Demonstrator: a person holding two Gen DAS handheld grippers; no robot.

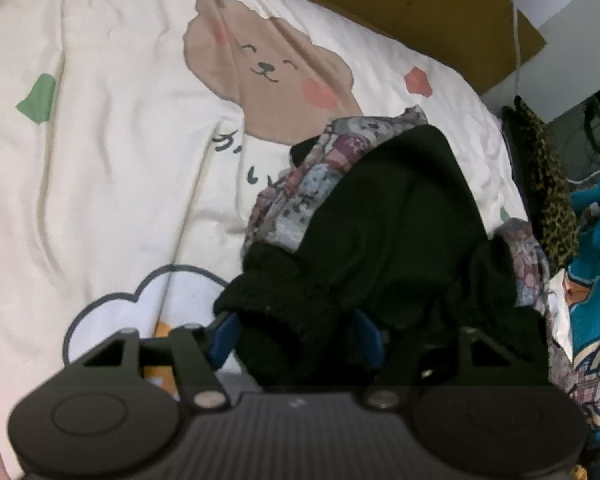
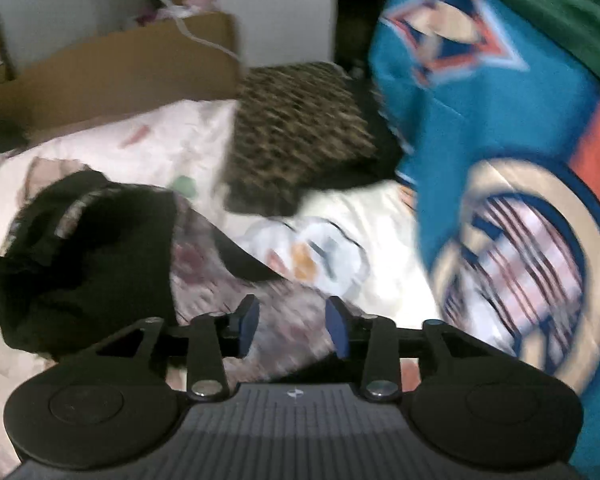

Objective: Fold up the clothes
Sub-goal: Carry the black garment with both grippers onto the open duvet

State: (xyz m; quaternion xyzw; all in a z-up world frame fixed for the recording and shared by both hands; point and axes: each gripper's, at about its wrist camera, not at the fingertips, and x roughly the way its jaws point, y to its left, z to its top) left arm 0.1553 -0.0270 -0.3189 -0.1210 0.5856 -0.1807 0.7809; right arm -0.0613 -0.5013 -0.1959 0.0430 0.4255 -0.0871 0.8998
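a cream quilt (image 1: 112, 152) covers the bed, printed with a tan smiling bear (image 1: 268, 68), a green shape (image 1: 38, 98), a pink flower shape (image 1: 418, 80) and a cloud outline (image 1: 140, 300); some dark lettering sits below the bear. beyond the quilt's far edge stands an open brown cardboard box (image 2: 112, 76), with a white cord (image 2: 204, 40) trailing over its rim and a white wall or panel (image 2: 276, 8) behind it. a leopard-print cushion (image 2: 300, 128) lies at the quilt's far side, near the box; the right wrist view is blurred, so finer detail cannot be told.
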